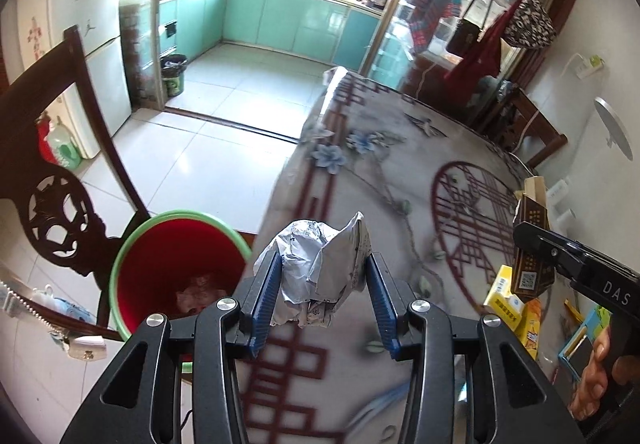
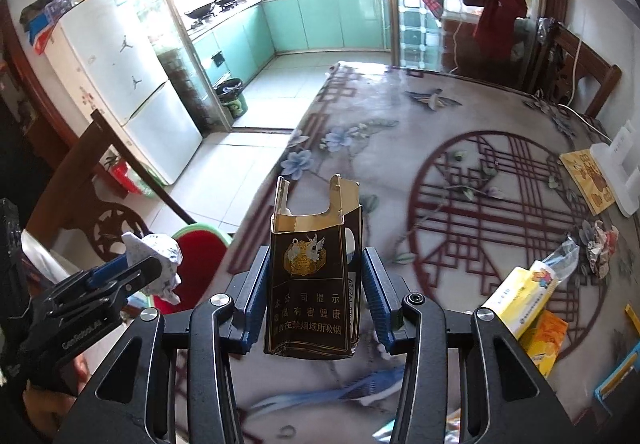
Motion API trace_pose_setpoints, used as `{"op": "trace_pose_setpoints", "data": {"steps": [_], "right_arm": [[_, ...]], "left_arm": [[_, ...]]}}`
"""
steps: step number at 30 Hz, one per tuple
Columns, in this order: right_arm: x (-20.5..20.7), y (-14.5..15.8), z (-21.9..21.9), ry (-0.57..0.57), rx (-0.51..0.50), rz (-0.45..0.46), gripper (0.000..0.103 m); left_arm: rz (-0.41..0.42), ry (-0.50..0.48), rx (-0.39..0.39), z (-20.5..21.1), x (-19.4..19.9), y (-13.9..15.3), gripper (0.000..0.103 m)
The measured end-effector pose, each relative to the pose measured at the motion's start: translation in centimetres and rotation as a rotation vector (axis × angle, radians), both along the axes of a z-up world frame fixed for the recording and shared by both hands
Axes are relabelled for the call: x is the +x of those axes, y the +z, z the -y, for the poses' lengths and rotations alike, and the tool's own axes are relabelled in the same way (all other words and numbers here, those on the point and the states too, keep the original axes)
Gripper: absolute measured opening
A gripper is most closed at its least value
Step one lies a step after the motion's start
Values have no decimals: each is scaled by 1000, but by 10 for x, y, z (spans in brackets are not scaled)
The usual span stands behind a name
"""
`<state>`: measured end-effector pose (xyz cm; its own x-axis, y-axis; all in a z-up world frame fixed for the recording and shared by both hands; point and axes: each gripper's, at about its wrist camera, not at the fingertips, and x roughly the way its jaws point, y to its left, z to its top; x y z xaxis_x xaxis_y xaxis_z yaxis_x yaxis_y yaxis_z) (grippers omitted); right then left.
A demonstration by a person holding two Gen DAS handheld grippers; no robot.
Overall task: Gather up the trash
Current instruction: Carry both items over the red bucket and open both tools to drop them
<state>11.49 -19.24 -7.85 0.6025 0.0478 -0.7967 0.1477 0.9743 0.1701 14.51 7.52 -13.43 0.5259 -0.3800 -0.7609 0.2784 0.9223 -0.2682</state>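
My left gripper (image 1: 322,276) is shut on a crumpled ball of white paper (image 1: 320,268), held above the table's left edge, just right of a red bin with a green rim (image 1: 176,268) on the floor. The paper ball also shows in the right wrist view (image 2: 160,264). My right gripper (image 2: 314,300) is shut on an empty black and gold cigarette pack (image 2: 308,284), held upright above the table. That pack also shows at the right of the left wrist view (image 1: 530,244). The bin (image 2: 200,244) sits left of the right gripper.
The patterned tablecloth (image 2: 480,164) carries yellow and orange boxes (image 2: 528,304), a crumpled wrapper (image 2: 600,248), a yellow card (image 2: 588,180) and a white holder (image 2: 620,164). A carved wooden chair (image 1: 60,212) stands by the bin. A kitchen bin (image 1: 174,74) stands beyond.
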Motion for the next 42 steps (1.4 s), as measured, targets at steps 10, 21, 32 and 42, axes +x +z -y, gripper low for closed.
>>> {"op": "trace_pose_setpoints", "data": {"steps": [10, 21, 32, 42], "right_arm": [[19, -2, -50, 50, -34, -4, 43], [38, -2, -98, 127, -57, -1, 43], [56, -8, -138, 209, -35, -17, 44], [71, -28, -163, 304, 68, -62, 44]], "left_arm": [[-9, 76, 4, -56, 14, -8, 42], [-19, 134, 6, -100, 28, -16, 42], [-32, 203, 34, -132, 40, -27, 42], [-70, 244, 48, -150, 52, -41, 42]]}}
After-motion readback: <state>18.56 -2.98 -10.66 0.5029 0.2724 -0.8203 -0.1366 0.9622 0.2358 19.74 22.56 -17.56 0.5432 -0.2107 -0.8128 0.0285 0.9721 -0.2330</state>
